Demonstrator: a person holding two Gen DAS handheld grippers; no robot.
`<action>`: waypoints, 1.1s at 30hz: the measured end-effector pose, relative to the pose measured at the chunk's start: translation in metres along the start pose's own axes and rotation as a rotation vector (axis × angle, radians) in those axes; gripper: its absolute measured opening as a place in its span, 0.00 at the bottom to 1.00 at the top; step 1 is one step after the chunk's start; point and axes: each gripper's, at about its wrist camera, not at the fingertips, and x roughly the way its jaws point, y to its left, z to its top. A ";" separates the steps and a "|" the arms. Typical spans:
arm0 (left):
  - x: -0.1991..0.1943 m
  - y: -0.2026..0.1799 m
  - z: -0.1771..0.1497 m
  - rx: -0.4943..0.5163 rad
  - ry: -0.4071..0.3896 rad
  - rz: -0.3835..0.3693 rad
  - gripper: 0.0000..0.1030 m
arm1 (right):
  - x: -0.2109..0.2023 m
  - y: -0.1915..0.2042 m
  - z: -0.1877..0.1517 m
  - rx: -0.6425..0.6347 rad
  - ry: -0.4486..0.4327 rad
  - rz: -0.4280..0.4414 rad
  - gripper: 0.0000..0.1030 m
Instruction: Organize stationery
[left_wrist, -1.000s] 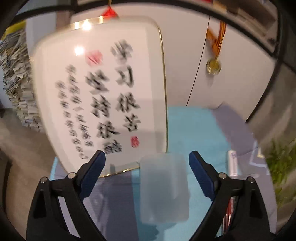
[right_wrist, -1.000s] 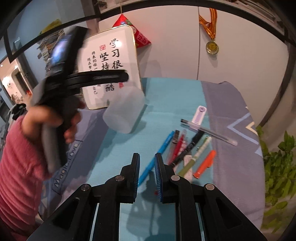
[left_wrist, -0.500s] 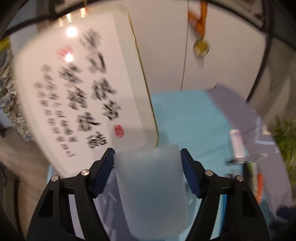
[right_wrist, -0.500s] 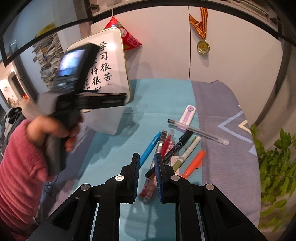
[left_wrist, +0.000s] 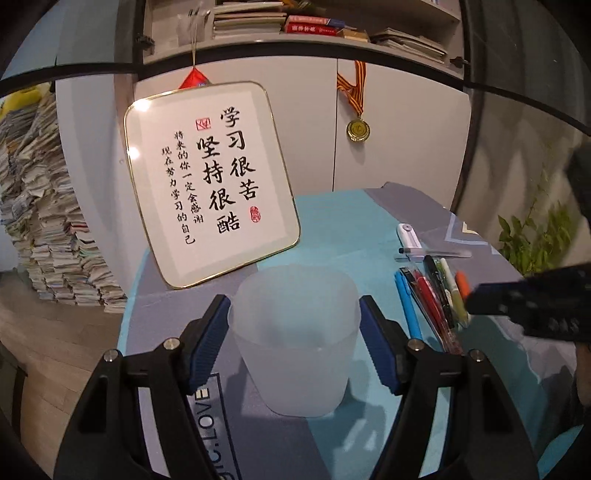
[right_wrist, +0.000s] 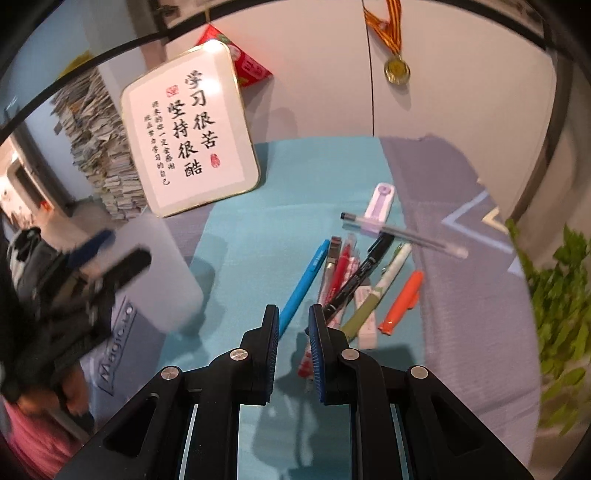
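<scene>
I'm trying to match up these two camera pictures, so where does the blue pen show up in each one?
Left wrist: blue pen lies right of centre, leftmost of the pen row, right of the cup.
Right wrist: blue pen lies at centre, just beyond the right gripper, again leftmost of the pens.
Shared landmark: the calligraphy plaque, upper left in both.

A frosted translucent cup (left_wrist: 295, 343) stands upright, mouth open to the top, on the teal and grey cloth. At its 3 o'clock a cluster of pens lies roughly parallel: a blue pen (right_wrist: 303, 284), red pens (right_wrist: 338, 273), a black marker (right_wrist: 360, 275), a green-and-white pen (right_wrist: 380, 290) and an orange marker (right_wrist: 402, 297). At the cluster's 12 o'clock a clear pen (right_wrist: 404, 234) lies crosswise over a white-and-lilac correction tape (right_wrist: 378, 205).
</scene>
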 end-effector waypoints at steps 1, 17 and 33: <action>-0.002 -0.001 -0.002 0.009 -0.003 0.007 0.67 | 0.003 0.001 0.001 0.001 0.010 0.001 0.16; -0.001 0.000 -0.011 0.017 -0.033 -0.032 0.70 | 0.092 -0.004 0.029 0.115 0.214 -0.066 0.34; -0.004 -0.005 -0.026 0.053 -0.096 -0.008 0.69 | 0.078 0.008 0.050 0.082 0.113 -0.053 0.11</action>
